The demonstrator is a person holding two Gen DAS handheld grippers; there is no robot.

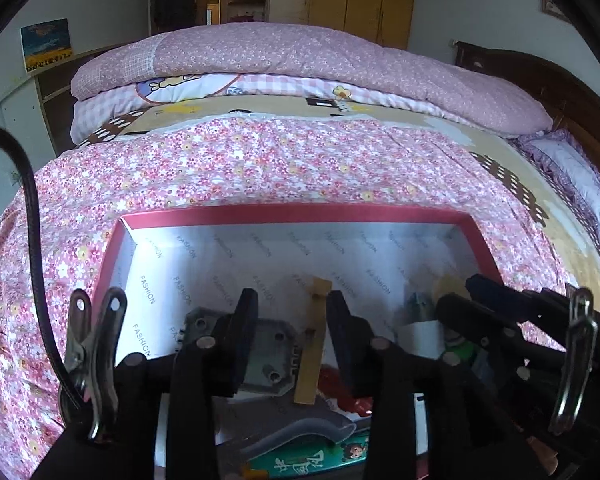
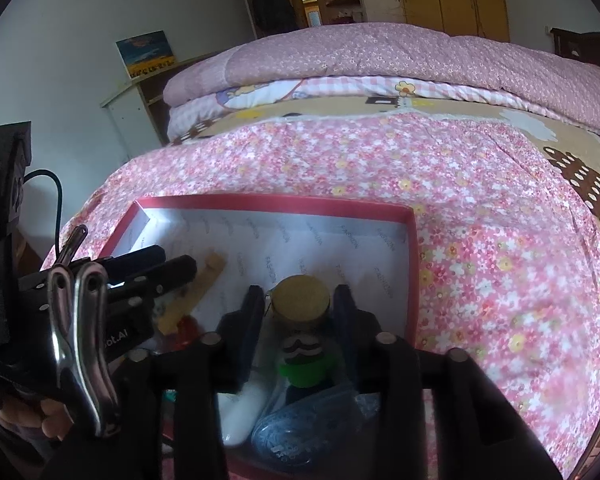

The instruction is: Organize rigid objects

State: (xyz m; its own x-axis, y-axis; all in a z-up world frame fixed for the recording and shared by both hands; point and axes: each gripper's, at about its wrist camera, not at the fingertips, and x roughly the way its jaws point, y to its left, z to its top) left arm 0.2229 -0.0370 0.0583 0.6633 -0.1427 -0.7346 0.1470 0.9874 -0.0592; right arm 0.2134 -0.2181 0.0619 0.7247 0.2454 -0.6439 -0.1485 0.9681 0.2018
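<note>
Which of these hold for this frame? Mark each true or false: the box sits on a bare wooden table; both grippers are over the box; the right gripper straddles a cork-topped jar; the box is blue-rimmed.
1. The box sits on a bare wooden table. False: the red-rimmed box rests on a floral bedspread.
2. Both grippers are over the box. True: left gripper, right gripper.
3. The right gripper straddles a cork-topped jar. True; its jaws stand open.
4. The box is blue-rimmed. False: red.

At lower centre, the left hand-held gripper (image 1: 292,334), jaws apart, hangs over a grey metal part (image 1: 272,354) inside a red-rimmed box (image 1: 296,213) on the bed (image 1: 260,160).
</note>
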